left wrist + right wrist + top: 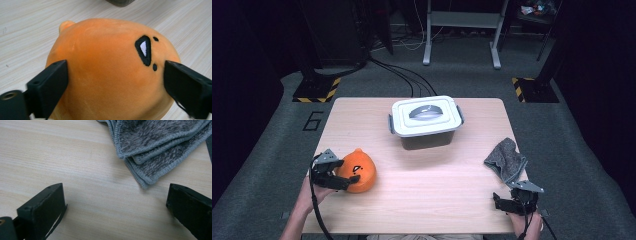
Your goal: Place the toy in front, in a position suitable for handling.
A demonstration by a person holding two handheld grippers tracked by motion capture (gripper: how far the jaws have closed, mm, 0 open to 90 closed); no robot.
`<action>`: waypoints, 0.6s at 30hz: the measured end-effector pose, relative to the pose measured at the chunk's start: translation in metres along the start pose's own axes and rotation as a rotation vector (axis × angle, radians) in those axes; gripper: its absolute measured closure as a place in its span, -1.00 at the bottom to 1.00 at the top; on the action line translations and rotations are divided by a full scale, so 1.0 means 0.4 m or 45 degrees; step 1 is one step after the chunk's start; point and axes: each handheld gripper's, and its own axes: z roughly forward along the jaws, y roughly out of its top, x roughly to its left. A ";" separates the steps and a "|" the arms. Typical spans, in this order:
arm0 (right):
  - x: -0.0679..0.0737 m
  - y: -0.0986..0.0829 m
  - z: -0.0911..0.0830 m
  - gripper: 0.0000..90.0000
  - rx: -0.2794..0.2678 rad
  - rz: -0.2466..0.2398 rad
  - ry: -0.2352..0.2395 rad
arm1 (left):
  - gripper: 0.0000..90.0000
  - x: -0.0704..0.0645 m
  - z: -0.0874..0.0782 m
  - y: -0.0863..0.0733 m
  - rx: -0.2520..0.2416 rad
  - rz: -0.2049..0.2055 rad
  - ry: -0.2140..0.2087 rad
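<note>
Pale wooden table (422, 185), lidded bin (426, 121) at rear: left gripper (115, 75) spread wide astride the orange plush (110, 72) at the near-left edge (grasp apparently pending; jaws must close), right gripper (115, 202) wide open, empty, just short of grey cloth (160, 147).

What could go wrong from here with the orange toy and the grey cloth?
The jaws of the left gripper straddle the round orange plush toy; squeezing its soft, curved sides might make it pop out. The grey cloth lies at the table's right edge, so a nudge from the open right gripper could push it off.
</note>
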 end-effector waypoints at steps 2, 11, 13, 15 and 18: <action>-0.001 0.000 0.001 -0.97 -0.004 -0.005 -0.001 | -0.67 -0.007 0.006 -0.003 0.005 0.006 0.008; -0.001 0.001 0.001 -0.98 -0.003 -0.003 -0.004 | 0.06 -0.037 0.026 -0.023 -0.030 0.023 0.071; -0.001 0.001 0.001 -0.98 -0.003 -0.003 -0.005 | 0.21 -0.046 0.026 -0.030 -0.051 0.024 0.100; -0.001 0.001 0.001 -0.98 -0.003 -0.003 -0.005 | 0.27 -0.053 0.026 -0.034 -0.078 0.021 0.124; -0.001 0.001 0.001 -0.98 -0.003 -0.003 -0.005 | 0.41 -0.069 0.018 -0.036 -0.118 0.042 0.175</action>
